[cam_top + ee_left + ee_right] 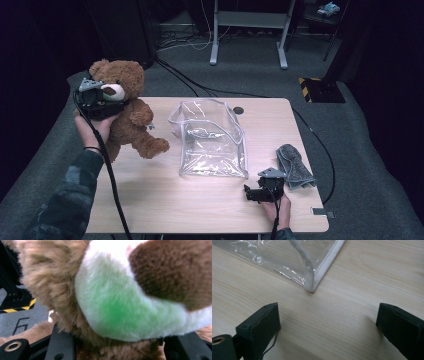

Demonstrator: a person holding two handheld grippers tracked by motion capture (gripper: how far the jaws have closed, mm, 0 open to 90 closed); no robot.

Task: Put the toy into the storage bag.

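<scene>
A brown teddy bear (132, 125) with a white snout stands upright over the table's left edge. My left gripper (111, 99) is shut on it at the neck, just under the snout. In the left gripper view the snout (120, 302) looms close, tinted green, and brown fur fills the gap between the jaws of the left gripper (112, 351). A clear plastic bag (212, 137) with white trim lies in the middle of the table. My right gripper (249, 193) rests open on the wood near the front edge, its jaws pointing at the bag's near corner (312, 282); nothing sits between the jaws of this gripper (329, 327).
A folded grey cloth (296, 167) lies at the table's right side, just beyond my right hand. The light wooden table (200, 205) has a small round hole (238, 110) near its far edge. Cables and a metal stand (250, 30) are on the floor behind.
</scene>
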